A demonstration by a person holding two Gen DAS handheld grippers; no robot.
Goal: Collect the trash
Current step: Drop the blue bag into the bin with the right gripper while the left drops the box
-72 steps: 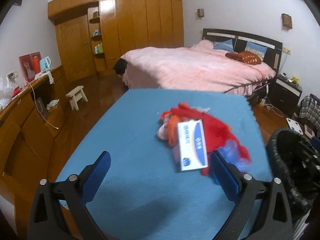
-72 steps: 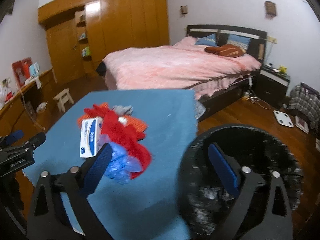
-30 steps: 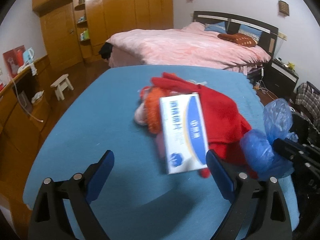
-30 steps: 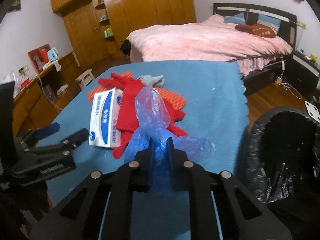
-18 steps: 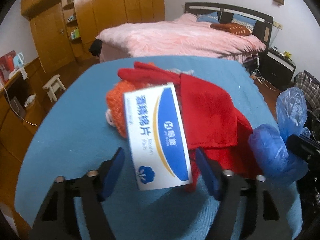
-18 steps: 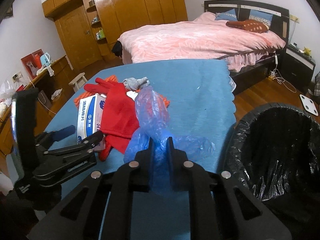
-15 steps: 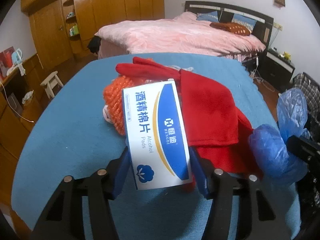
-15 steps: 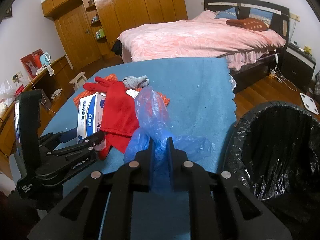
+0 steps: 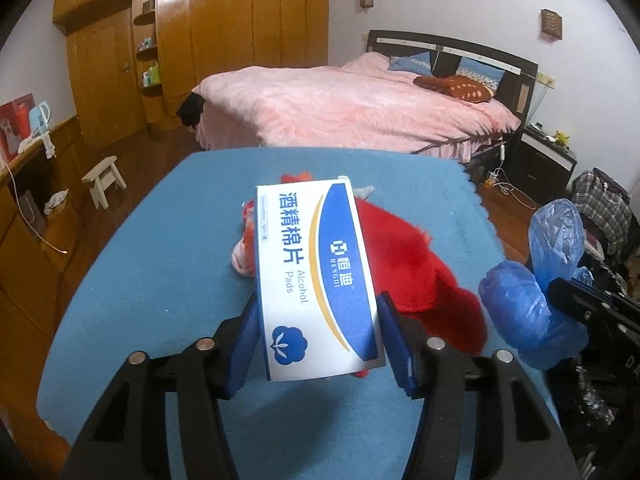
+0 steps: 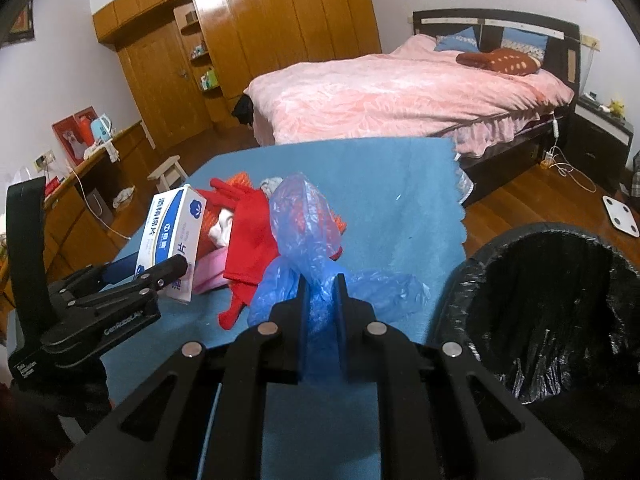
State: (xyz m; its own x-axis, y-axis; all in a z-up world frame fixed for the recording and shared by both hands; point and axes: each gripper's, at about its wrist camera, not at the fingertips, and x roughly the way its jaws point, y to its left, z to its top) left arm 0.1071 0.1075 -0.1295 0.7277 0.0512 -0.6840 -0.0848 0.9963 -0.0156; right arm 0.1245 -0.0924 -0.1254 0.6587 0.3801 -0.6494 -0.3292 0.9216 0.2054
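The left gripper (image 9: pixel 318 322) has just closed its jaws on the box of alcohol pads (image 9: pixel 314 276), with both blue pads against its long sides; the box looks lifted clear of the blue table (image 9: pixel 160 264), above the red cloth (image 9: pixel 404 264). The right gripper (image 10: pixel 322 300) is clamped tight on a crumpled blue plastic bag (image 10: pixel 304 232), held near the table's edge, beside the black-lined trash bin (image 10: pixel 552 308) on the floor.

Black hand-held gripper (image 9: pixel 318 322), blue pads (image 9: pixel 394 336)
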